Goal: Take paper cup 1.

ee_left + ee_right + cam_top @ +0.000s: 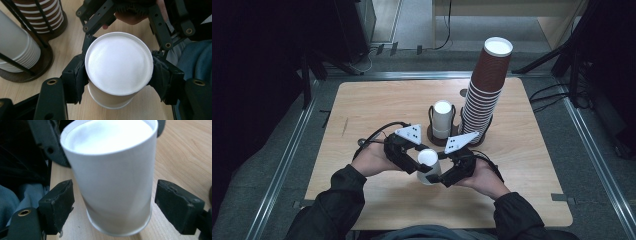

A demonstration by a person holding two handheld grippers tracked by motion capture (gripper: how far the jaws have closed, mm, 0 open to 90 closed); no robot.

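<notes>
White paper cup (119,67), upside down, slightly tilted, above the wooden table (362,105).

No text, label, brand or number can be read on anything here.

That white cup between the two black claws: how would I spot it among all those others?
Start at the tall brown cup stack on the wooden table. The white cup is nearer the person, between both grippers. Unlike the racked white cups, it stands alone, upside down.

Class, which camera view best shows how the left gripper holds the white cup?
The left gripper view: both pads press the white cup near its rim. The right gripper view shows the cup's side between open jaws. The high view shows the left gripper small, contact unclear.
</notes>
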